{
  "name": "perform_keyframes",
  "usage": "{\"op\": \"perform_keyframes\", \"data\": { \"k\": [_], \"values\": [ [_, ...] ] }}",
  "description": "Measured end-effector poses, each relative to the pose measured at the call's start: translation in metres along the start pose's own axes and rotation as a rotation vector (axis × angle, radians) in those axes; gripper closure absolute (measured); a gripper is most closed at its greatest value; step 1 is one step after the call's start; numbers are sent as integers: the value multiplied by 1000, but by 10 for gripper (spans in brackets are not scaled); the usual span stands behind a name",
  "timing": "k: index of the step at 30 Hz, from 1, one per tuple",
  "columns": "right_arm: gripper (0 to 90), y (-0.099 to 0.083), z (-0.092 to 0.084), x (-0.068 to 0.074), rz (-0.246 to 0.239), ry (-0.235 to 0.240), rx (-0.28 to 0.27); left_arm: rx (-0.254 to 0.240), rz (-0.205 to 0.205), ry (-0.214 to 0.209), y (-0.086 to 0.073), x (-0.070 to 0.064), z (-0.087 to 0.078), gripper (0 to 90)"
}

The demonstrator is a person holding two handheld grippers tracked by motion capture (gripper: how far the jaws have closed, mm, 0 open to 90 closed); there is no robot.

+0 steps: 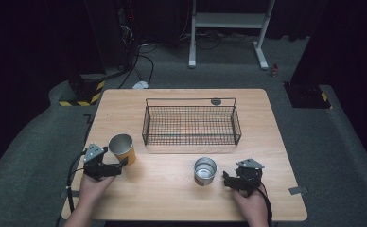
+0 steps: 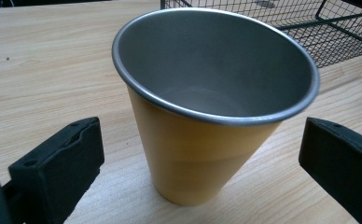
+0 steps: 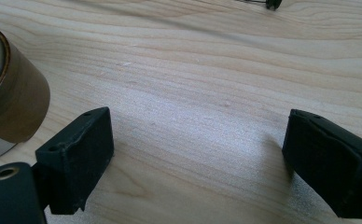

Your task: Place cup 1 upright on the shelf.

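Note:
An orange cup [image 1: 123,148] with a steel inside stands upright on the left of the wooden table [image 1: 167,189]. In the left gripper view the orange cup [image 2: 193,158] stands between the jaws of my left gripper [image 2: 202,154], which is open, with a gap on each side. From above, the left gripper [image 1: 114,160] sits just left of the cup. A short steel cup [image 1: 205,170] stands right of centre. My right gripper [image 1: 226,180] is open beside it on the right. In the right gripper view the right gripper [image 3: 202,144] has bare wood between its jaws, and the steel cup [image 3: 11,102] is at the left edge.
An empty black wire basket [image 1: 191,100] stands across the back middle of the table; its mesh [image 2: 337,32] lies behind the orange cup. Bare wood lies between the two cups and along the front edge. Beyond the table are a dark floor and a white stand [image 1: 229,21].

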State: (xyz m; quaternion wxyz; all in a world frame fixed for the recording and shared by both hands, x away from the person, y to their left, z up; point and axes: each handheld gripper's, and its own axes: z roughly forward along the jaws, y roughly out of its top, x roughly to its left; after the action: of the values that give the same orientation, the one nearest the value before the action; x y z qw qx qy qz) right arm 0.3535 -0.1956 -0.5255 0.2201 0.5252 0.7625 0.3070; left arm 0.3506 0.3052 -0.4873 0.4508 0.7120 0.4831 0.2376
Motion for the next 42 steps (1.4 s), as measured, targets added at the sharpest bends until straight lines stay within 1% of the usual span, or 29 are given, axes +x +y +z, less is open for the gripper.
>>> {"op": "perform_keyframes", "data": {
  "k": [1, 3, 4, 5, 7, 8, 9, 12, 16, 19, 22, 23, 25, 29, 30, 31, 33, 35, 37, 38, 39, 40, 42],
  "values": [
    [88, 0, 0, 0, 0, 0, 0, 0, -9, -1, 0, 0, 3, 6],
    [88, 0, 0, 0, 0, 0, 0, -6, -5, 4, 1, 0, 5, 6],
    [88, 0, 0, 0, 0, 0, 0, -10, -5, -2, 1, 0, 7, 6],
    [88, 0, 0, 0, 0, 0, 0, -11, 2, 0, 1, -2, 11, 6],
    [88, 0, 0, 0, 0, 0, 0, -12, 5, 6, 1, -3, 13, 6],
    [87, 0, 0, 0, 0, 0, 0, -21, 16, 9, 2, -4, 15, 6],
    [87, 0, 0, 0, 0, 0, 0, -28, 9, 10, 2, -4, 17, 6],
    [88, 0, 0, 0, 0, 0, 0, -35, 8, 3, 2, -3, 20, 6],
    [88, 0, 0, 0, 0, 0, 0, -43, 18, 9, 4, -2, 22, 6],
    [87, 0, 0, 0, 0, 0, 0, -51, 12, 11, 4, 0, 22, 6],
    [87, 0, 0, 0, 0, 0, 0, -56, 18, 12, 4, 0, 22, 6],
    [88, 0, 0, 0, 0, 1, 1, -54, 29, 11, 3, 0, 24, 6],
    [88, 0, 0, 0, 0, 0, 0, -53, 33, 10, 3, 0, 25, 6],
    [88, 0, 0, 0, -1, -1, -1, -49, 26, -1, 3, 0, 28, 7],
    [88, 0, 0, 0, -4, 0, 0, -56, 17, -7, 3, -1, 28, 19],
    [88, 0, 0, 0, -4, 0, 0, -56, 17, -7, 3, -1, 28, 25],
    [88, 0, 0, 0, -1, 0, 0, -59, 28, -6, 3, -2, 28, 32],
    [88, 0, 0, 0, -4, -1, -2, -65, 30, -5, 2, -4, 28, 43],
    [88, 0, 0, 0, -2, 0, 0, -71, 35, -3, 2, -4, 27, 87],
    [88, 0, 0, 0, -2, 0, 0, -73, 36, 1, 2, -4, 27, 87],
    [88, 0, 0, 0, -3, 0, 0, -73, 40, 6, 2, -5, 26, 110],
    [88, 0, 0, 0, -3, 0, 0, -88, 42, 11, 1, -4, 24, 126],
    [88, 0, 0, 0, -2, 0, 0, -90, 42, 12, 1, -4, 24, 138]
  ]
}}
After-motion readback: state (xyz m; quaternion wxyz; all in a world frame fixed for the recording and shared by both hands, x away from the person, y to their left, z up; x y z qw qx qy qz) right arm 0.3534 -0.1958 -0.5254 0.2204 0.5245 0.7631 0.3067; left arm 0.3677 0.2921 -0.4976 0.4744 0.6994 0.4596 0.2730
